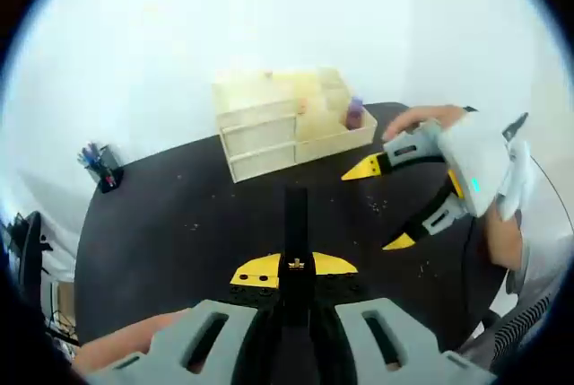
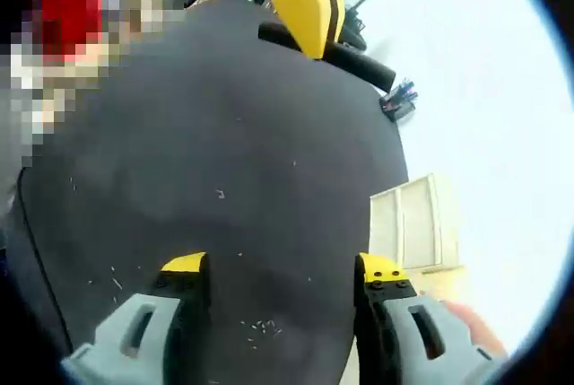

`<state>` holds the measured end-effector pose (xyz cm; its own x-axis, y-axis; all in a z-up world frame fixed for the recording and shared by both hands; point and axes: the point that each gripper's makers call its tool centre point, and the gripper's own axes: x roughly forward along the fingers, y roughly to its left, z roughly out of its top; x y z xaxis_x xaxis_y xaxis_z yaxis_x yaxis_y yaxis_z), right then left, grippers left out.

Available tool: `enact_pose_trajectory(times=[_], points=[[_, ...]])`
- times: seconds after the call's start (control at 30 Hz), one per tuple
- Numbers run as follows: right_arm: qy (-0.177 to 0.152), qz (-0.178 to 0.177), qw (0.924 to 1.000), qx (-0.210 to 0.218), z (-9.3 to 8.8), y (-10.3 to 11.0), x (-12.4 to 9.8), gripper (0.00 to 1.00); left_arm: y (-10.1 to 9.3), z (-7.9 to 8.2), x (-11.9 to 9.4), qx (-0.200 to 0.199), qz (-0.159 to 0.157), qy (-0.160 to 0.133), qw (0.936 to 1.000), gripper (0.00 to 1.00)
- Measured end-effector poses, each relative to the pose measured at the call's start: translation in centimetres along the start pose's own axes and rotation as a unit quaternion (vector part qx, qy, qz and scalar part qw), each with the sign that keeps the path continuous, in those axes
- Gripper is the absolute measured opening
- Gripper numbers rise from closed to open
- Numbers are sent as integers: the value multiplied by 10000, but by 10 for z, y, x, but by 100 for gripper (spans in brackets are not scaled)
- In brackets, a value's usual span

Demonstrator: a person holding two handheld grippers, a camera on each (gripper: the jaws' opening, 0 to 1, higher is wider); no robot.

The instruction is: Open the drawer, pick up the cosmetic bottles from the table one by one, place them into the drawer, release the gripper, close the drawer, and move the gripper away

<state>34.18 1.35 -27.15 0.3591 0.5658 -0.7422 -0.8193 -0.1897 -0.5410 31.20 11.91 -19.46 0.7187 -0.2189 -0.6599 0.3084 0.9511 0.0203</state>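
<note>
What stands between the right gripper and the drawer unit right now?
Nothing visible. In the left gripper view, only bare black table lies between the open right gripper and the wooden drawer unit, whose drawers look closed.

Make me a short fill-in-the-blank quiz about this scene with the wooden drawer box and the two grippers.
1. The left gripper has its fingers ____.
2. The right gripper has its fingers ____, with nothing between them.
3. The wooden drawer unit stands on a ____ table.
4. Both drawers of the unit are ____.

Missing words: shut; open; black; closed
</note>
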Motion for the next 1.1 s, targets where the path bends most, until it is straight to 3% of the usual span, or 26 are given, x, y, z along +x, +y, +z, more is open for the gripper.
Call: enact_pose_trajectory(times=[0.17,0.3,0.5,0.67,0.83,0.97,1.1], points=[[92,-82,9999,-60,-7,-2,-3,61,6,28,7,-351,74,-297,9989,6],[164,-134,9998,-42,-13,-7,-4,60,4,42,17,-299,138,-315,9990,6],[369,-333,9985,-209,-26,-24,3,57,20,70,36,-429,272,-466,9976,6],[440,-228,9988,4,-35,-27,8,57,37,94,46,-316,437,-558,9970,6],[564,-260,9981,-10,-43,-31,4,57,51,128,58,-473,424,-771,9950,6],[599,-270,9978,37,-46,-31,2,57,52,150,74,-642,385,-813,9939,6],[581,-197,9981,25,-43,-26,-1,57,50,162,99,-887,321,-612,9937,6]])
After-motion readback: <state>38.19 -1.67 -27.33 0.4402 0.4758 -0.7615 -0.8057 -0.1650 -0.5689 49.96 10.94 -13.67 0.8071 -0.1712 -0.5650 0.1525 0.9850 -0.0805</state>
